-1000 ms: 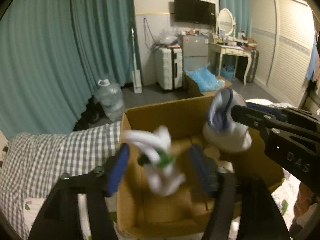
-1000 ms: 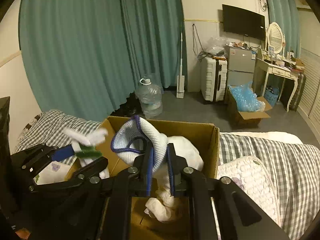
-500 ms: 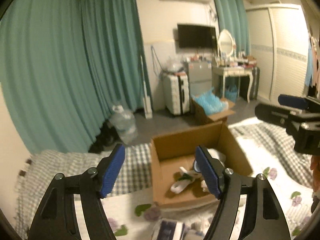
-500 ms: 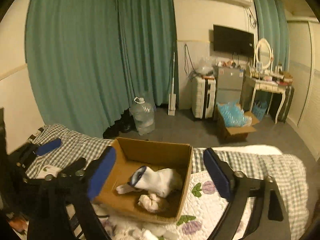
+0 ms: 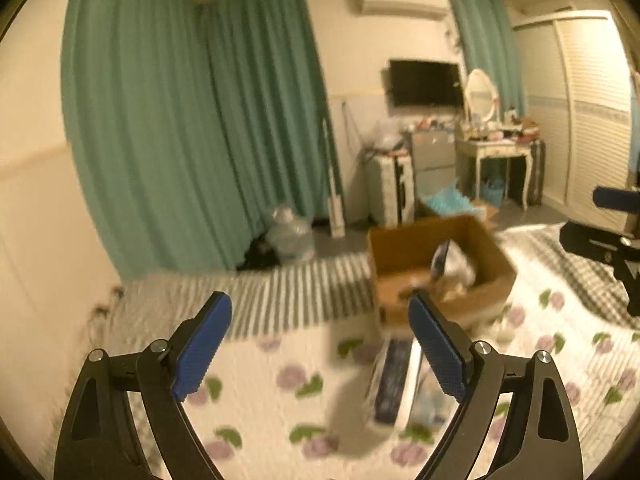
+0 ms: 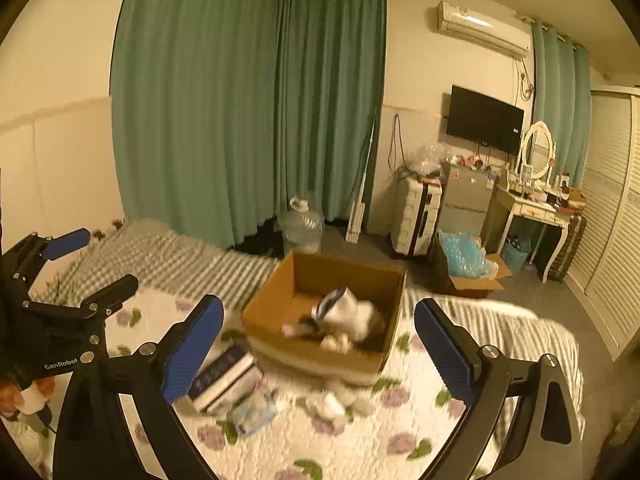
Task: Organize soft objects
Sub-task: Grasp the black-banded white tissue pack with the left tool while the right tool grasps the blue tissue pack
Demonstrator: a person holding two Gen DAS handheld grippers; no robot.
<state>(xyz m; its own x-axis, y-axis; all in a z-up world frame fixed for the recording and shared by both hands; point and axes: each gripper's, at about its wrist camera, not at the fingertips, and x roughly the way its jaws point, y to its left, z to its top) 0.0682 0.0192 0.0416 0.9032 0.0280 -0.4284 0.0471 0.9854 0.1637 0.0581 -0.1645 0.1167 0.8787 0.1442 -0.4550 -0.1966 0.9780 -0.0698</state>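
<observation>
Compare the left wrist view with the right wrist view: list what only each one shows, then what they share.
Only the left wrist view: the left gripper up close, jaws opening with nothing between them, and the right gripper's dark body at the right edge.

Only the right wrist view: the right gripper up close, jaws opening and empty; loose white soft items on the quilt in front of the box; a pale blue packet.

Both: the cardboard box holding white soft things, books beside it, the flowered quilt, green curtains, television, air conditioner, dressing table.

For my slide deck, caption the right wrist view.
Open right gripper above brown cardboard box holding white socks.
</observation>
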